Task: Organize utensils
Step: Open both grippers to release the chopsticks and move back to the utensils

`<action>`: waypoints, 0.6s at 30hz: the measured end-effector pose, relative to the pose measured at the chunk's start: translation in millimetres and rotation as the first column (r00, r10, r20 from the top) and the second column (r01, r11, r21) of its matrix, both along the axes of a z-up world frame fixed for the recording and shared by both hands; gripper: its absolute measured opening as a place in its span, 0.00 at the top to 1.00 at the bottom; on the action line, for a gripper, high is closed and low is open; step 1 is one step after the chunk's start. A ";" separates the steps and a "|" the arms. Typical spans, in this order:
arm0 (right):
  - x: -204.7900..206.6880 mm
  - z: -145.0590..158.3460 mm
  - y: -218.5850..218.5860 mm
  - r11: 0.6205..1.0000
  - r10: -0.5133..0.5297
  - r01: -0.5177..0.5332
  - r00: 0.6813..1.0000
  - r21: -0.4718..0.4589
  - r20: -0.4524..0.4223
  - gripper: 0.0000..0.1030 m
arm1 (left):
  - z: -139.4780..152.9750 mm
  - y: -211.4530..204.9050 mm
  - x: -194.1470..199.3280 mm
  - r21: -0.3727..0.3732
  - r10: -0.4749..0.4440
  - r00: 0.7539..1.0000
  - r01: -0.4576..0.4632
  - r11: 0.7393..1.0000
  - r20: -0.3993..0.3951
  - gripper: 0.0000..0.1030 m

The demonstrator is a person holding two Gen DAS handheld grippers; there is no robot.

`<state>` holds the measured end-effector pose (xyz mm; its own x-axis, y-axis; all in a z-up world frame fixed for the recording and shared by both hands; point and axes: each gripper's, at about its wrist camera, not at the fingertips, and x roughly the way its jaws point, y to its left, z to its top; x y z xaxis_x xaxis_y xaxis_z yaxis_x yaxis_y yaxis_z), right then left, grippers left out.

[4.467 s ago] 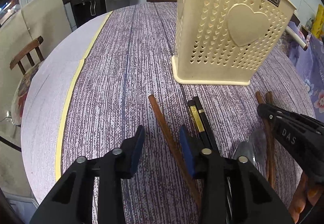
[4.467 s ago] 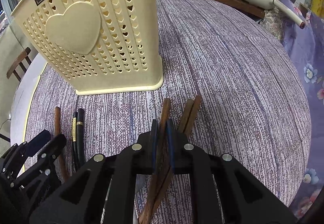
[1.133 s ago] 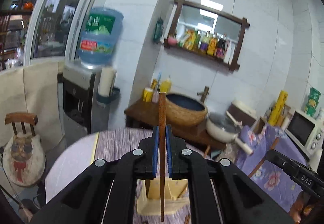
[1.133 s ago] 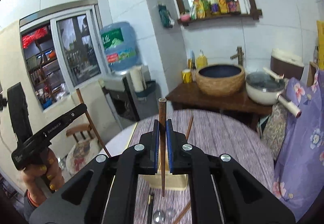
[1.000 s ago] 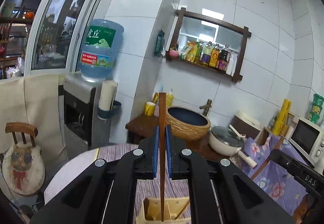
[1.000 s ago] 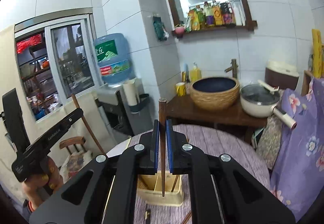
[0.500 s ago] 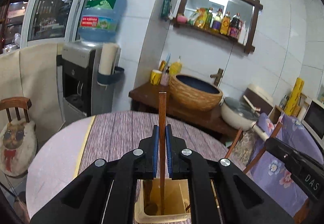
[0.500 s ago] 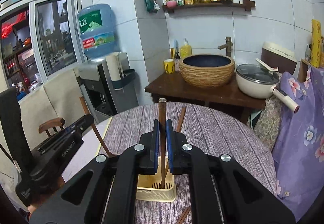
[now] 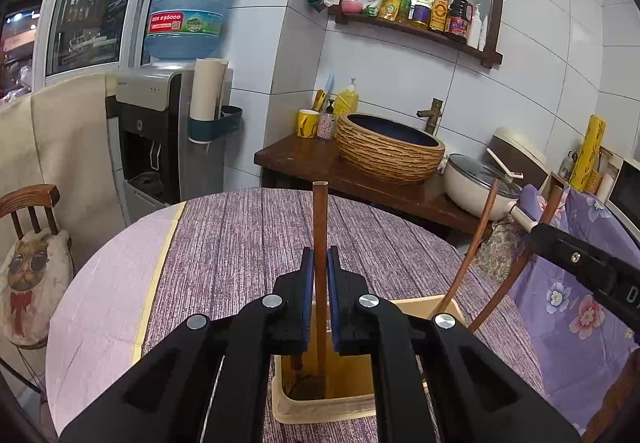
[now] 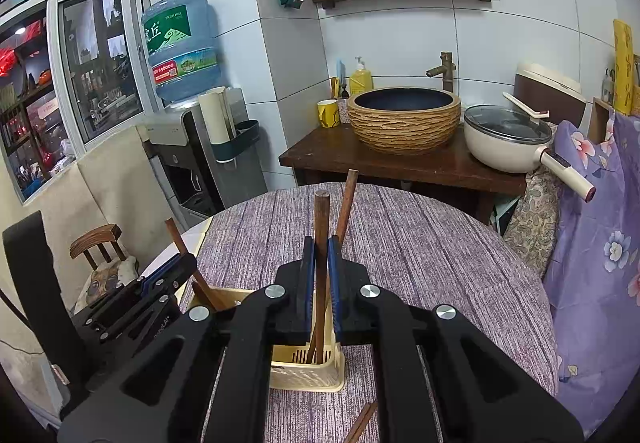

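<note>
Left gripper [image 9: 319, 285]: black, blue-padded jaws pinching one upright brown wooden chopstick [image 9: 320, 227], lower end inside the holder [image 9: 320, 409]. Right gripper [image 10: 319, 283]: jaws likewise pinching a second round wooden chopstick [image 10: 321, 219]. Holder: cream perforated plastic, rectangular, on the purple streaked round bench [image 9: 240, 243]. A third chopstick [image 10: 347, 195] leans inside.

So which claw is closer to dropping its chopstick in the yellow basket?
Probably the left claw: its chopstick already dips inside the basket. The right claw's chopstick also reaches in, so it's close.
</note>
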<state>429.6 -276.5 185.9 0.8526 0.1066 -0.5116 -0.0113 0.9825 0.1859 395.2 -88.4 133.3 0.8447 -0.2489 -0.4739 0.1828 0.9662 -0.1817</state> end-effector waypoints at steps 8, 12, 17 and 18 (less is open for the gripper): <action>-20.4 -2.8 -4.5 1.000 0.014 -0.014 0.998 0.010 0.056 0.44 | 7.2 13.0 -28.3 -0.043 -0.011 0.999 0.013 0.999 0.037 0.44; -37.3 -4.8 -3.3 1.000 0.000 0.001 0.998 -0.021 0.065 0.41 | 4.9 27.9 -49.2 -0.074 0.015 1.000 -0.014 0.997 0.016 0.35; -60.0 -22.4 -10.8 0.998 -0.057 0.058 0.998 -0.032 0.041 0.36 | -13.8 47.5 -73.7 -0.082 0.053 0.998 -0.055 0.995 -0.027 0.19; -63.8 -29.8 -12.0 0.997 -0.068 0.068 0.998 -0.042 0.019 0.36 | -20.4 49.9 -78.4 -0.062 0.061 0.997 -0.063 0.996 -0.040 0.18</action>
<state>365.8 -288.5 156.1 0.8661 0.0268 -0.4992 0.0528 0.9881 0.1446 316.8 -38.5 112.8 0.8411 -0.2273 -0.4908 0.1148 0.9618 -0.2487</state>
